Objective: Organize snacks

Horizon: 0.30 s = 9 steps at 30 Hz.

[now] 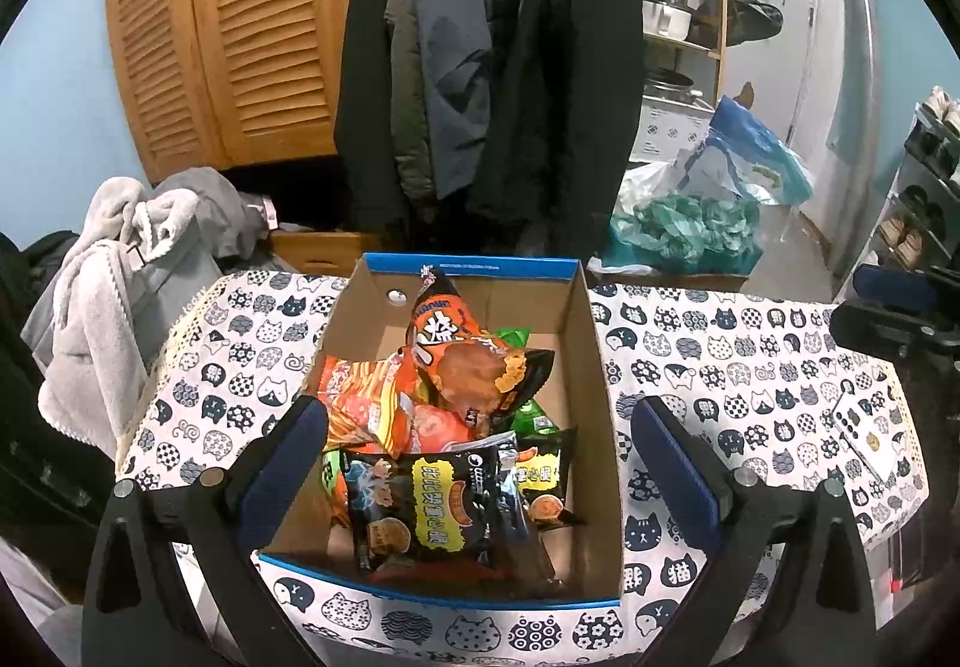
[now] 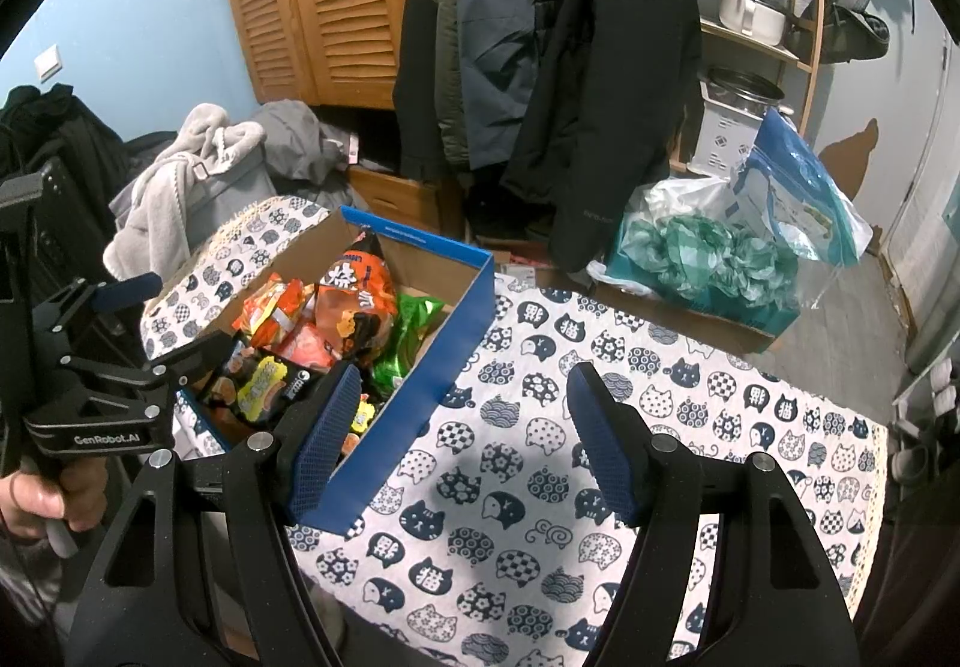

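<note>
A blue-edged cardboard box [image 1: 591, 331] sits on a table covered by a cat-print tablecloth [image 1: 750, 367], its long axis running away from the left wrist camera. Inside are snack packets: a black one [image 1: 420, 505] with yellow Chinese writing nearest, and an orange bag [image 1: 462, 361] tilted upward behind it. The left gripper [image 1: 480, 463] hangs spread wide over the box, holding nothing. The right gripper [image 2: 462, 427], also spread and empty, hovers over bare cloth beside the box. "GenRobot.AI" is printed on the left gripper's body.

Two fisheye wrist views, both angled down at a box of snacks.
Left view sits close above the box [image 1: 591, 331], facing the coats [image 1: 480, 66]; right view looks from its right side, sharing box [image 2: 432, 367], tablecloth [image 2: 600, 427] and coats.
</note>
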### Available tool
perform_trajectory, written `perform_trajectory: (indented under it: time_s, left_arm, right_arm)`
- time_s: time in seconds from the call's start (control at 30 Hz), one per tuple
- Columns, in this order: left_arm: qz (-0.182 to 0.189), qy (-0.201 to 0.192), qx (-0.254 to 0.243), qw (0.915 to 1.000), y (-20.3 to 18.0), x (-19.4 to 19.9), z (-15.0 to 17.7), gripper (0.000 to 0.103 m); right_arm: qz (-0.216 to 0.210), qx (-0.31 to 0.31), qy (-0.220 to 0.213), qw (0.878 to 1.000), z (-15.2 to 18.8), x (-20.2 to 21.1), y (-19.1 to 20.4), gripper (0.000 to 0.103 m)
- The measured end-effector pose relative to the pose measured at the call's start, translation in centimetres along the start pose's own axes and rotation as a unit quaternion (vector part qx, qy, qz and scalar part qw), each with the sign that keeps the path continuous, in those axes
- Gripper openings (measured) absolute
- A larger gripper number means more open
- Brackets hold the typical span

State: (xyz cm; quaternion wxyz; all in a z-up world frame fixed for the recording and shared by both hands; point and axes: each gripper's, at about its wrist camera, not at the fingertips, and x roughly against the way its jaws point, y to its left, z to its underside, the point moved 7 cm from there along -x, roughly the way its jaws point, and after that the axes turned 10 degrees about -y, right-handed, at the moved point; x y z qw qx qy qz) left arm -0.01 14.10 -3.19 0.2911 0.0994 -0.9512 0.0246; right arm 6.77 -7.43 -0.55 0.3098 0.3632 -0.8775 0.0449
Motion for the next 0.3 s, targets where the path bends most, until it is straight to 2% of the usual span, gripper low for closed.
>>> perform_trajectory:
  time_s: [0.3]
  left_arm:
    - [0.005,-0.003,-0.006,1.0,-0.49,0.0,-0.06,0.102]
  right_arm:
    - [-0.001,0.0,0.001,1.0,0.06,0.06,-0.07,0.071]
